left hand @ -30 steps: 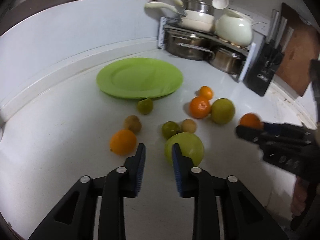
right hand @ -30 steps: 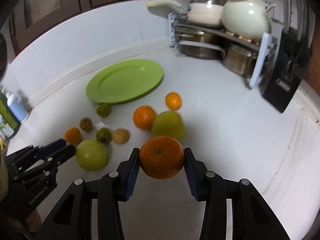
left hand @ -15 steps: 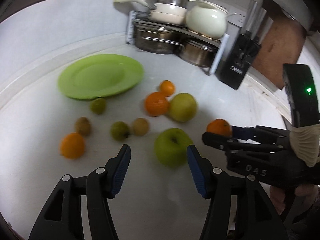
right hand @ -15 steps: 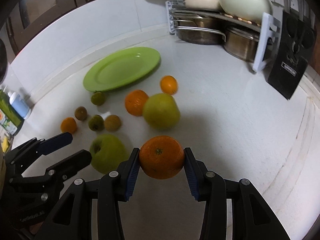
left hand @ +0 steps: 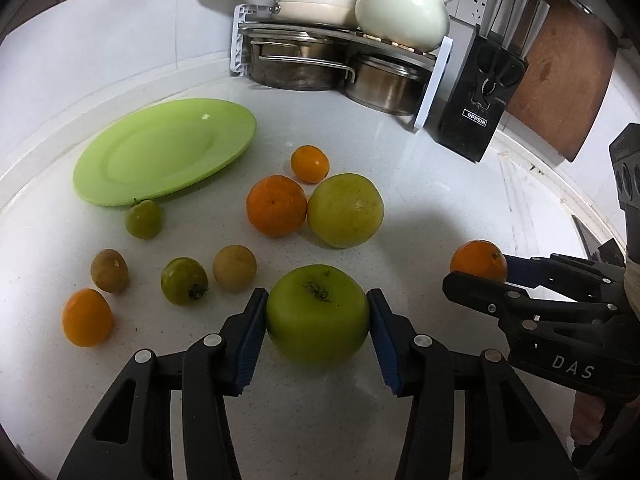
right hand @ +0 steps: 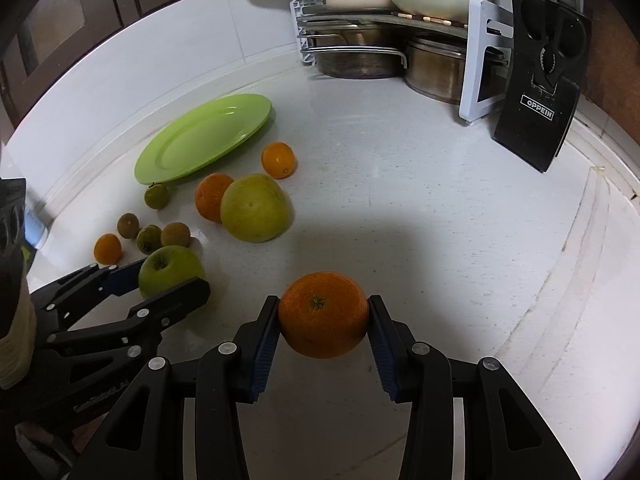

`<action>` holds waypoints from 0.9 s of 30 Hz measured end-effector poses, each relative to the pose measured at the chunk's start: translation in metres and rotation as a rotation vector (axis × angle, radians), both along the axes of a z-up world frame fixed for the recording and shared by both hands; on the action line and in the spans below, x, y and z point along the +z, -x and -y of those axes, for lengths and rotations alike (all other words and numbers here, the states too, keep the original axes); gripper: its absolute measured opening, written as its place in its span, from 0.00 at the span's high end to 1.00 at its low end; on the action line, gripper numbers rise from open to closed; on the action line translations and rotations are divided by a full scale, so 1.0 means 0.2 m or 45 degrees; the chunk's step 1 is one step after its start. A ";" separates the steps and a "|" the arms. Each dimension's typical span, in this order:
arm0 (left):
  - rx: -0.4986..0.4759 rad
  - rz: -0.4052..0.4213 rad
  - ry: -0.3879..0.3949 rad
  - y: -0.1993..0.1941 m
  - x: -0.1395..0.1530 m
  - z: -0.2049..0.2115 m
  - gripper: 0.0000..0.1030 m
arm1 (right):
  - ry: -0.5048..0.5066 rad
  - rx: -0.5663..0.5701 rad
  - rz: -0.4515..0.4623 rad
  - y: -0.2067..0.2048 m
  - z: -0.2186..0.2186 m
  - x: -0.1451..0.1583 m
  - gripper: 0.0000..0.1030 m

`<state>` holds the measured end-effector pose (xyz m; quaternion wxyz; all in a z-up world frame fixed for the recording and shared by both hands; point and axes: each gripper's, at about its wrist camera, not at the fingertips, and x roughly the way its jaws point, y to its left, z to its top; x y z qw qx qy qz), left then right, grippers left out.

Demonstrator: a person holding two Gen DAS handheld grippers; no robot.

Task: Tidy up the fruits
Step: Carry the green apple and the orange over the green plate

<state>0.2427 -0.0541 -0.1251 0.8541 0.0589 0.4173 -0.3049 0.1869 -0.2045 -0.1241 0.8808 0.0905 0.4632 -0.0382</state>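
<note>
On the white counter, a green apple (left hand: pixel 316 316) sits between the blue pads of my left gripper (left hand: pixel 317 304); its jaws are closing and both pads touch the apple's sides. To the right, my right gripper (right hand: pixel 323 312) is shut on an orange (right hand: pixel 323 314) held just above the counter. The right wrist view shows the left gripper (right hand: pixel 160 276) around the apple (right hand: pixel 168 266). An empty green plate (left hand: pixel 160 152) lies at the back left. Loose fruit lies between it and the grippers: a large yellow-green fruit (left hand: pixel 345 210), an orange (left hand: pixel 276 205), a small orange (left hand: pixel 310 163) and several small green, brown and orange ones.
A rack with steel pots (left hand: pixel 304 64) and a cream pot (left hand: pixel 400 8) stands at the back. A black knife block (left hand: pixel 476 112) and a wooden board (left hand: pixel 560 64) stand to its right. The counter's raised edge (right hand: pixel 592 240) curves along the right.
My left gripper opened, swung right over the green apple and closed in on it. The right gripper, still holding the orange, moved lower towards the counter.
</note>
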 end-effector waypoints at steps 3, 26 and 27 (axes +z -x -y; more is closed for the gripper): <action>0.003 0.004 -0.015 0.01 0.01 0.00 0.53 | -0.006 0.013 0.004 0.00 0.00 0.01 0.57; 0.201 0.160 -0.027 -0.11 0.28 -0.21 0.53 | -0.018 0.250 0.201 -0.26 -0.18 0.25 0.57; 0.205 0.167 -0.030 -0.12 0.29 -0.22 0.53 | -0.023 0.265 0.207 -0.30 -0.18 0.26 0.57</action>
